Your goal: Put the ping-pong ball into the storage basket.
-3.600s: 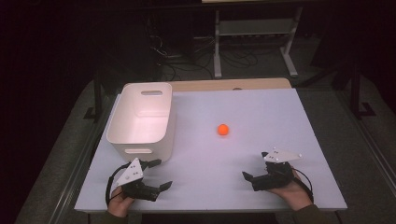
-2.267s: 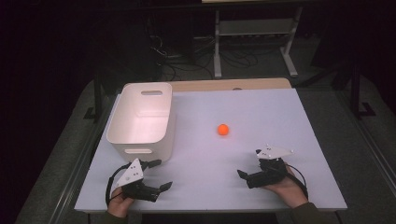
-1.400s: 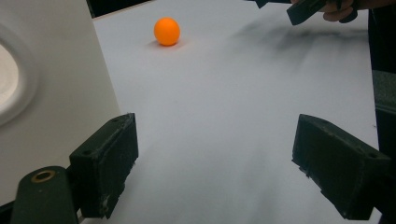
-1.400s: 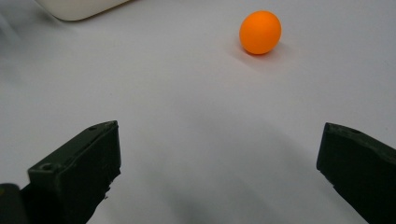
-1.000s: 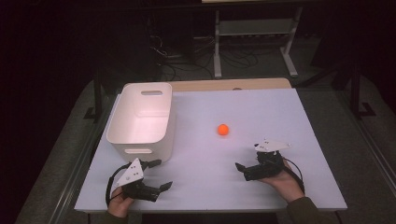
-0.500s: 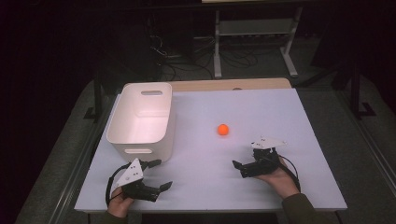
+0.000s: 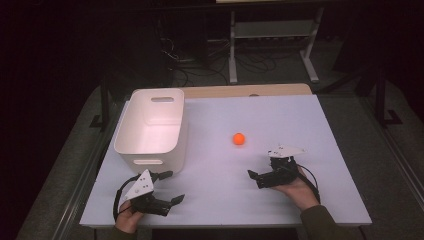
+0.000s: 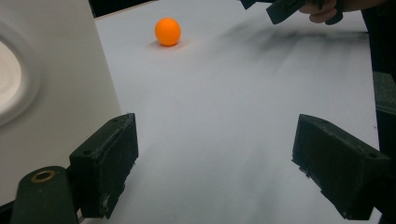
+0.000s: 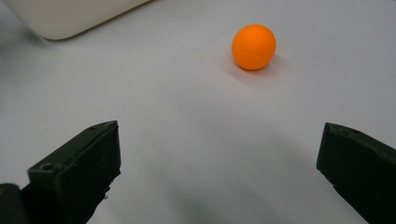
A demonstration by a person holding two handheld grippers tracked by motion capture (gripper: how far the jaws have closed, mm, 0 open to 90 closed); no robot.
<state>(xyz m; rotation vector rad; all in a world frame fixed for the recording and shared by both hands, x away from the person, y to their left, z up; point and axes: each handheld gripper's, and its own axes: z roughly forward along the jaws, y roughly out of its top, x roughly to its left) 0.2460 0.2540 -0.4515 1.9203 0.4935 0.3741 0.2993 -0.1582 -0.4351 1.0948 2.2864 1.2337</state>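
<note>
Right gripper (image 7: 256, 176): held in the person's right hand (image 7: 295, 186) at the near right of the table (image 7: 310, 130), jaws wide apart, nothing between them. Jaws point left and slightly far, toward the orange ball (image 7: 239, 139). In the right gripper view the ball (image 9: 253, 46) sits ahead of the spread jaws, a bit right of centre, well clear of both; only bare table lies between them. Grey three-cornered plate on top of the gripper, cable looping off to the right by the wrist.

Left gripper (image 7: 169, 187): held in the left hand (image 7: 127, 216) at the near left corner, jaws also wide apart and holding nothing. It rests low at the table, jaws pointing right. In the left gripper view the jaws frame bare table; the white bin's wall (image 8: 56, 88) stands just beside the left jaw, the ball (image 8: 167, 31) far ahead, and the right gripper (image 8: 285, 7) with fingers on it at the top edge.

Orange ball: on the table, about mid-table, resting alone, apart from both grippers, nearer the right one. It lies right of the white bin (image 7: 150, 152), well apart from it.

White bin: upright at the left of the table, inside looks empty, handle cut-outs at near and far ends. Left gripper is near its near end, not touching as far as visible.

Beyond the table: a metal shelf frame (image 7: 272, 45) and cables on a dark floor.
</note>
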